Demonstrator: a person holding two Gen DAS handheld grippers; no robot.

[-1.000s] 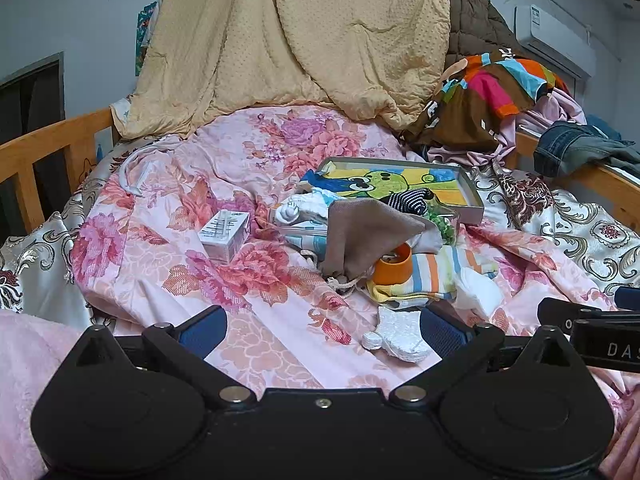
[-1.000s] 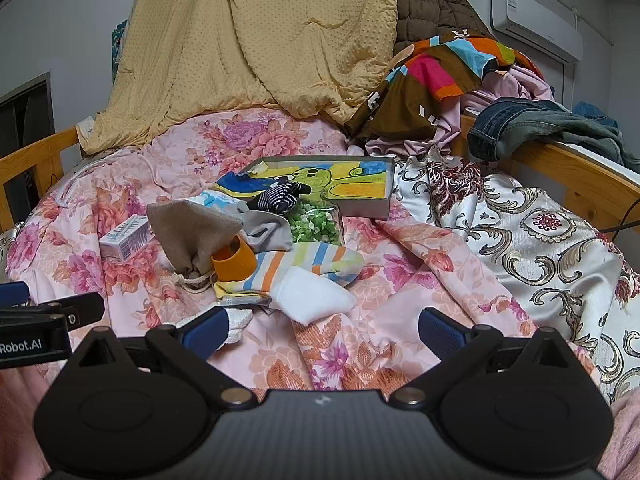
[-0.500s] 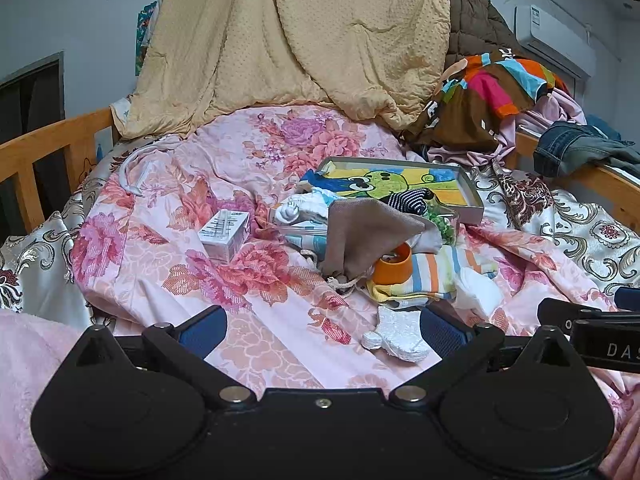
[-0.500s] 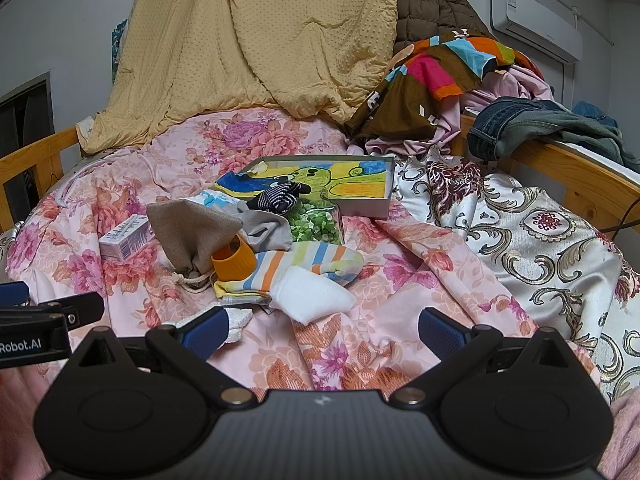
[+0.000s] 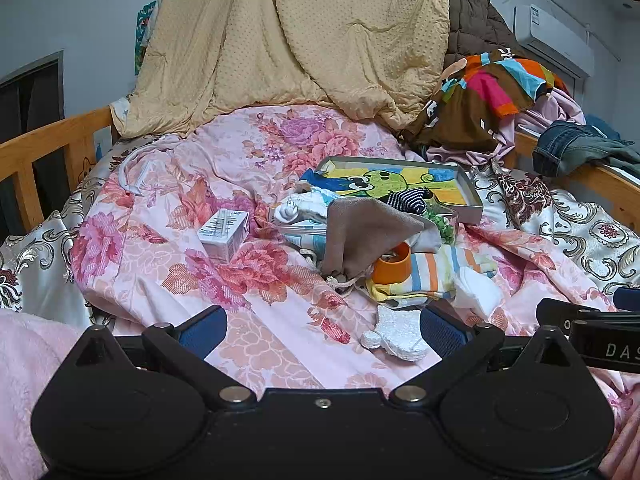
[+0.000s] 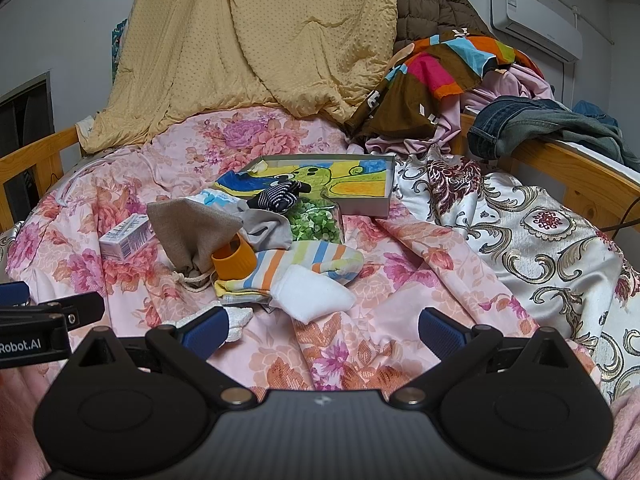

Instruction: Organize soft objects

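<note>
A heap of soft things lies mid-bed: a grey-brown drawstring pouch (image 5: 362,236) (image 6: 188,232), a striped sock (image 5: 440,272) (image 6: 304,264), a white sock (image 6: 312,292) (image 5: 476,292), a fuzzy white sock (image 5: 398,332) (image 6: 236,318), a grey cloth (image 6: 266,226) and a dark striped sock (image 6: 280,196) (image 5: 408,202). My left gripper (image 5: 322,326) is open and empty, just short of the fuzzy white sock. My right gripper (image 6: 322,326) is open and empty, in front of the white sock.
A shallow box with a cartoon picture (image 5: 400,184) (image 6: 340,180) lies behind the heap. A small white carton (image 5: 224,234) (image 6: 124,238), an orange cup (image 5: 392,266) (image 6: 234,260) and a bag of green bits (image 6: 316,224) lie among the clothes. Wooden rails (image 5: 44,148) (image 6: 576,176) edge the bed.
</note>
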